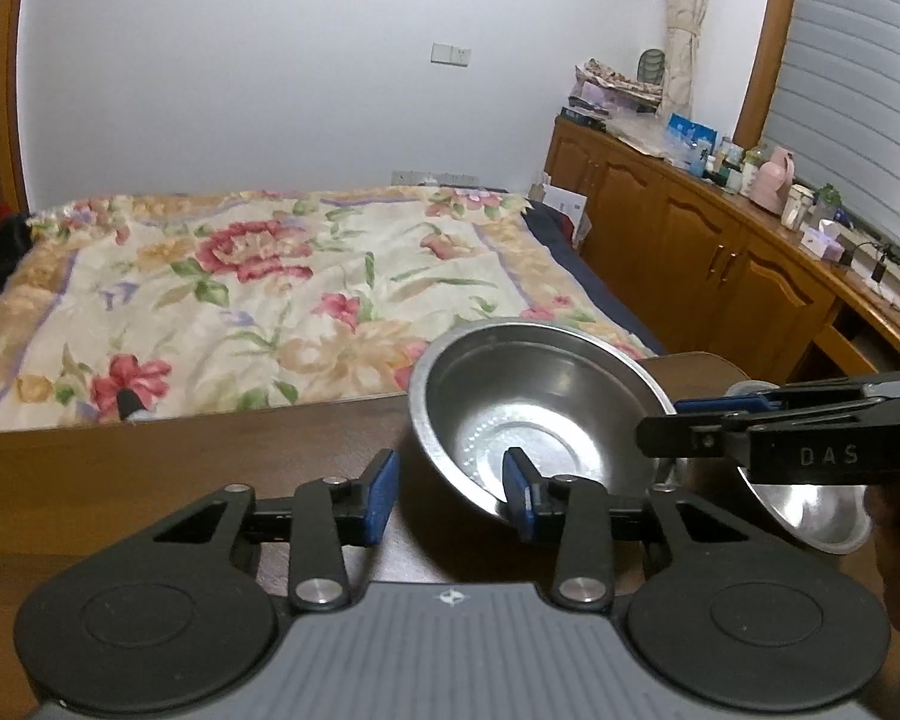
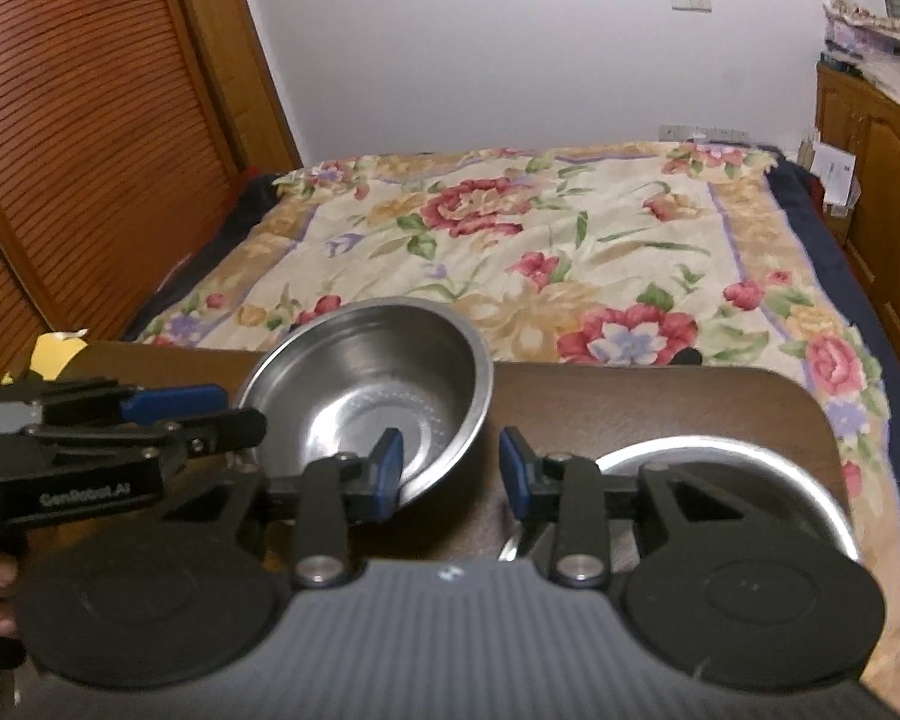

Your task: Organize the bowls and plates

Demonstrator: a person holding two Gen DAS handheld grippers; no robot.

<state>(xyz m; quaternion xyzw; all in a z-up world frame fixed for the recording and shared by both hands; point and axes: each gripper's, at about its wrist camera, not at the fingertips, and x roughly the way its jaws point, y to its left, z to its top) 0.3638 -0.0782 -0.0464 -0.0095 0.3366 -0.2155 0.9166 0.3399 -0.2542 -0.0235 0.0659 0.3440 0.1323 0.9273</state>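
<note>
Left gripper: fingers standing partly apart, straddling the near rim of the bowl, one finger inside, pads not pressing

Right gripper: fingers likewise gaping, straddling the bowl's opposite rim

Bowl: steel, sitting on the tabletop, near a second bowl

Handling note: both pairs should be closing squarely on the thin wall together, as slick steel is likely slipping under an uneven pinch

Bed: lying beyond

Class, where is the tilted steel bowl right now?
The tilted steel bowl sits on the wooden table between both tools, just before the floral bed.
</note>
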